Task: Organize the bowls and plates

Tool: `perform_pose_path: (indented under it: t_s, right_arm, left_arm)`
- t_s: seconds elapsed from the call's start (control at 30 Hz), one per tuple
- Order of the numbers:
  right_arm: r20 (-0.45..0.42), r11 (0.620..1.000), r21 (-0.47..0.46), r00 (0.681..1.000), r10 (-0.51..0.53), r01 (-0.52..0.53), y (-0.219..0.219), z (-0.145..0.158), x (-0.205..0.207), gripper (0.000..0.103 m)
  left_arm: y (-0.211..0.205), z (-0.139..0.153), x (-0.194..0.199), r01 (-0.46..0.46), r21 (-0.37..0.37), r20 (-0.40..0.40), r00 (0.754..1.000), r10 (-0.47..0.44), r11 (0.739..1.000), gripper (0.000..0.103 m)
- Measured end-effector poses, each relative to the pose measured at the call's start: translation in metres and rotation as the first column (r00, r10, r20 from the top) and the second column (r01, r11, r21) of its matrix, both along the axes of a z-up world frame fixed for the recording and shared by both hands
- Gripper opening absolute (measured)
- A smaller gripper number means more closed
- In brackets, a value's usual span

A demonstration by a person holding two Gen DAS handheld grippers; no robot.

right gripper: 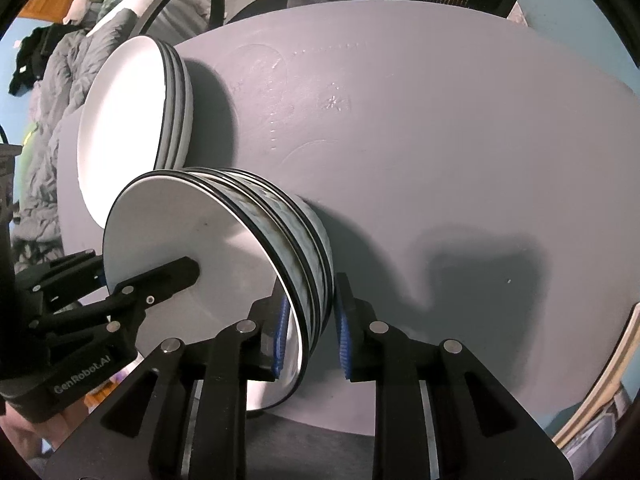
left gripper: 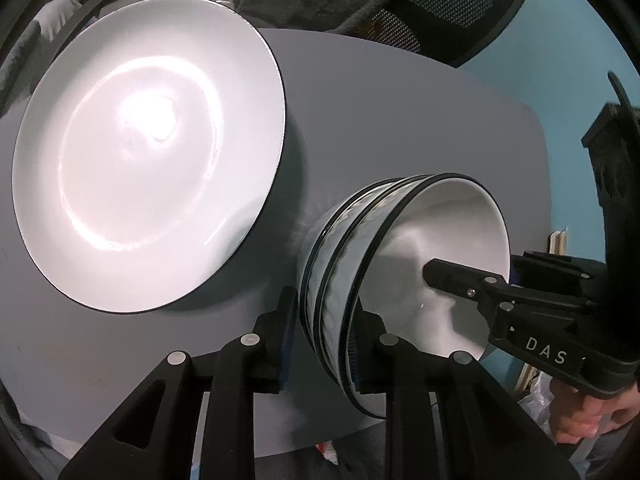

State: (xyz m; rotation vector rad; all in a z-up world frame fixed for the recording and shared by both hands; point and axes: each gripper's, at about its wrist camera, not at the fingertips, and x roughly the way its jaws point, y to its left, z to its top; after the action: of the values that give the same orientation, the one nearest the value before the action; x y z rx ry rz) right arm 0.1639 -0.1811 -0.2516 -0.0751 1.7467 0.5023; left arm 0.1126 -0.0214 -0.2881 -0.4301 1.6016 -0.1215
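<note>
- Presently catalogued: one stack of bowls [left gripper: 400,280], white inside with a patterned, dark-rimmed outside, set on the grey table [left gripper: 400,120] and straddled by both grippers at once.
- Left gripper [left gripper: 326,340]: the near wall of the stack is taken between its fingers, one outside, one inside. The jaws are drawn narrow, but whether the pads actually press cannot be told.
- Right gripper [right gripper: 308,336]: the opposite wall is bracketed likewise. A sliver of gap is seen at the blue outer pad [right gripper: 343,340], so a firm clamp cannot be confirmed.
- Reason for the two-sided hold, as judged: a nested stack is heavy and prone to tipping, so opposite rims are taken to keep it level.
- Pose: both tools are pointed steeply downward over the bowls, each seen reaching in from the side in the other's view; a hand [left gripper: 588,416] is wrapped on the right tool's handle.
- Plates [right gripper: 132,120]: stacked just beyond the bowls, to the left gripper's left, apparently already sorted.
</note>
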Motion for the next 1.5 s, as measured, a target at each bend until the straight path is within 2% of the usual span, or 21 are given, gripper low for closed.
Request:
perform_pose_path:
  t_s: [0.13, 0.4, 0.67, 0.87, 1.07, 1.3, 1.5]
  right_arm:
    - [0.026, 1.0, -0.01, 1.0, 0.013, -0.013, 0.002, 0.004, -0.006, 0.02]
    - [0.016, 1.0, -0.02, 1.0, 0.007, -0.007, 0.007, 0.012, -0.014, 0.017]
    - [0.026, 1.0, 0.025, 1.0, 0.004, -0.004, 0.024, 0.038, -0.012, 0.016]
    - [0.074, 0.998, 0.05, 0.997, 0.026, -0.03, 0.045, 0.062, -0.006, 0.016]
    - [0.106, 0.995, 0.074, 0.992, 0.063, -0.071, 0.069, 0.073, 0.007, 0.016]
    - [0.106, 0.992, 0.082, 0.99, 0.092, -0.101, 0.121, 0.059, 0.029, 0.015]
    - [0.088, 0.991, 0.042, 0.988, 0.125, -0.129, 0.148, 0.036, 0.044, 0.015]
  left_arm:
    - [-0.001, 0.002, -0.003, -0.005, 0.01, 0.015, 1.0, 0.005, 1.0, 0.021]
    - [0.006, 0.01, -0.013, -0.022, 0.027, 0.009, 1.0, 0.022, 0.999, 0.019]
    - [0.027, 0.043, -0.016, -0.049, 0.041, 0.05, 0.998, 0.046, 0.998, 0.019]
    - [0.05, 0.069, -0.015, -0.097, 0.048, 0.091, 0.992, 0.092, 0.994, 0.019]
    - [0.08, 0.084, -0.006, -0.142, 0.066, 0.132, 0.982, 0.133, 0.988, 0.019]
    - [0.119, 0.072, 0.015, -0.195, 0.107, 0.136, 0.974, 0.18, 0.975, 0.019]
    - [0.139, 0.042, 0.033, -0.21, 0.125, 0.076, 0.977, 0.201, 0.97, 0.019]
